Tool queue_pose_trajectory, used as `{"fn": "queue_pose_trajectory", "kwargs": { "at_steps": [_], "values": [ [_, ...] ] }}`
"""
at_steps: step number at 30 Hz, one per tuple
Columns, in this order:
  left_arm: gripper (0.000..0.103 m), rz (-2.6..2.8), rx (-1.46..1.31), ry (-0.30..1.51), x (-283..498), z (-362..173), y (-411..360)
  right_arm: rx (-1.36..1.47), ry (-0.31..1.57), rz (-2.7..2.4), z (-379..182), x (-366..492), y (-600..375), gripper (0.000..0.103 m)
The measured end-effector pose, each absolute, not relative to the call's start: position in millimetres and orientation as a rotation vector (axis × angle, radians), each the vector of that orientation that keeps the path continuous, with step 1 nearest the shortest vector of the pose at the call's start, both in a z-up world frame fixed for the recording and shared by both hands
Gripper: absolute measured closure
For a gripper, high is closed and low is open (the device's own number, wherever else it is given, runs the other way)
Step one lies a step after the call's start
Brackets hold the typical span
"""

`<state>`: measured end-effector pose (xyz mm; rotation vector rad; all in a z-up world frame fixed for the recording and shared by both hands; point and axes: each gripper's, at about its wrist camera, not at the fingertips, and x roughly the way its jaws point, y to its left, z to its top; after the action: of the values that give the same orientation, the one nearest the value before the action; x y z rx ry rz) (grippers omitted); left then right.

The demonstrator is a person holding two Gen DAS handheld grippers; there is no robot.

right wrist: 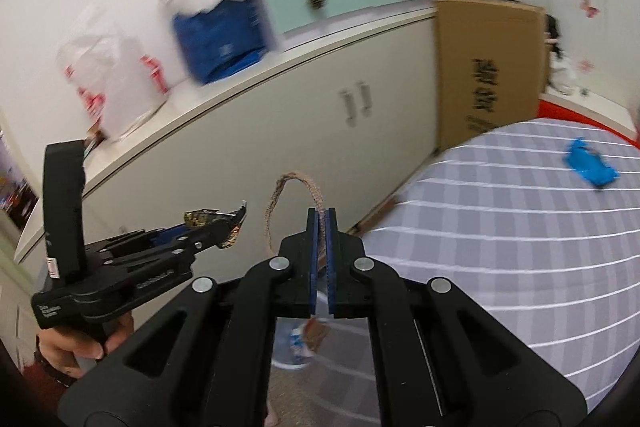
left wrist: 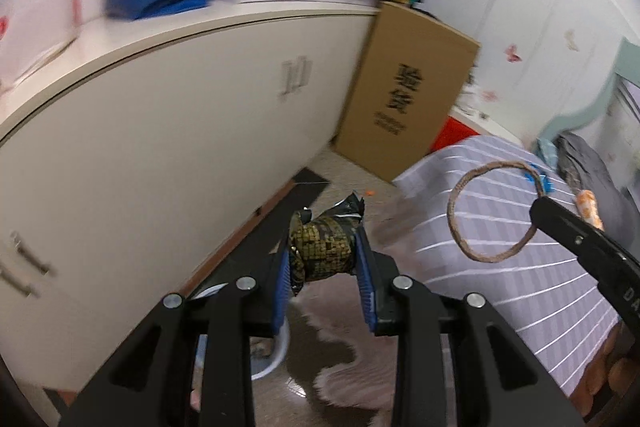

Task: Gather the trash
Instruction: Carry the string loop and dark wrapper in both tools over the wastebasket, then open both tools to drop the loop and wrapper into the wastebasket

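Carry | left hand-held gripper (left wrist: 326,259) clamps crumpled wrapper (left wrist: 324,251) | right hand-held gripper (right wrist: 321,227) pinches cord loop (right wrist: 296,195), above bed's (right wrist: 500,247) edge | keep both grips firm till bin

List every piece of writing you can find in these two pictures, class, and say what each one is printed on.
"验货": large black characters on the cardboard box; the small print under them is too blurred to read.
"DA": white letters, cut off at the frame edge, on the right gripper's body, in the left wrist view.
Small white lettering on the left gripper body: too small to read.
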<state>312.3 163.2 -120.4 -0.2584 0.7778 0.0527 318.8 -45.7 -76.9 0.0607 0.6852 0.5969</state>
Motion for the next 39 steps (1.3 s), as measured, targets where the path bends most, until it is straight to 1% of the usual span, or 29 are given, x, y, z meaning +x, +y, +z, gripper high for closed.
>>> {"fn": "queue_pose_trajectory", "kwargs": {
  "at_steps": [8,17,19,20,21,22,26,30,39],
  "values": [
    [0.074,0.162,-0.346,0.841,283,-176,245,-0.006,0.758,0.662,-120,301,41,0.099],
    [0.074,0.263,-0.406,0.907,281,-232,299,-0.005,0.858,0.679,-187,313,99,0.098],
    [0.074,0.275,-0.411,0.925,281,-243,304,0.005,0.914,0.674,-209,322,108,0.092],
    [0.074,0.278,-0.414,0.934,282,-249,306,0.020,0.941,0.672,-219,326,111,0.076],
    [0.074,0.279,-0.416,0.943,282,-255,307,0.028,0.958,0.673,-225,328,111,0.052],
    [0.074,0.279,-0.417,0.949,283,-259,307,0.028,0.967,0.663,-234,329,112,0.046],
    [0.074,0.272,-0.420,0.973,286,-274,306,-0.021,0.979,0.642,-248,328,114,0.045],
    [0.074,0.262,-0.421,0.991,292,-282,303,-0.050,0.969,0.626,-249,326,109,0.045],
    [0.073,0.229,-0.399,1.004,301,-276,283,-0.070,0.909,0.612,-236,321,95,0.045]
  ]
}}
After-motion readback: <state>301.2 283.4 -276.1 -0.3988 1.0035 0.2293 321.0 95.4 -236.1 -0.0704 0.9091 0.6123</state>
